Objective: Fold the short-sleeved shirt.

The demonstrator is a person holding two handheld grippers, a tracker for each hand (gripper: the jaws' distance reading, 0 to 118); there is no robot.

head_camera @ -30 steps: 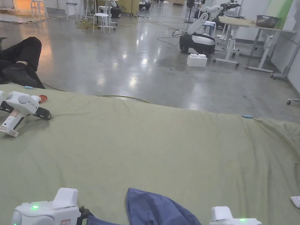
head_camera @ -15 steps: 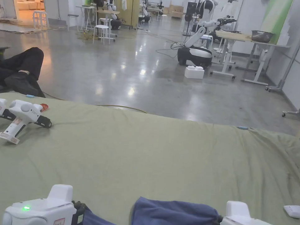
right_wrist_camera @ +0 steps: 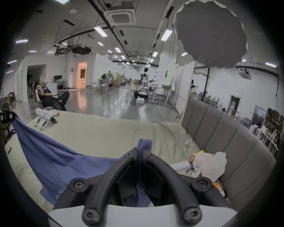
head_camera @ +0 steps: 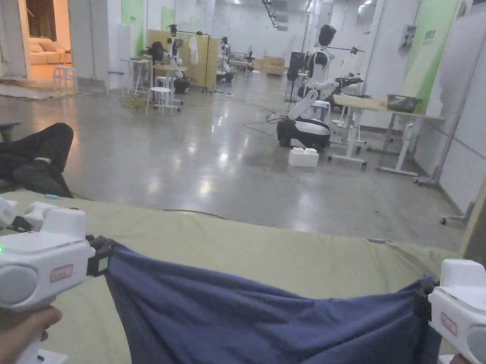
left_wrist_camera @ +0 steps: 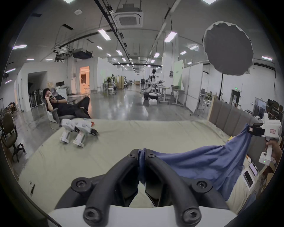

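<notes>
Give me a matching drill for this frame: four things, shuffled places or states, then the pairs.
Things:
1. blue short-sleeved shirt
2. spare white handheld grippers
3. left gripper
4. crumpled white plastic bag

Places or states:
A. lying idle at the olive-green bed sheet's far left
B. by the grey padded headboard
C. stretched in the air between two grippers
D. shut on a shirt corner

Pairs: 1-C, 2-A, 3-D, 4-B

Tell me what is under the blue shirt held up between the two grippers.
Under the shirt lies the green sheet, seen around it in the head view. The patch straight below the hanging cloth is covered, so anything there cannot be seen.
</notes>
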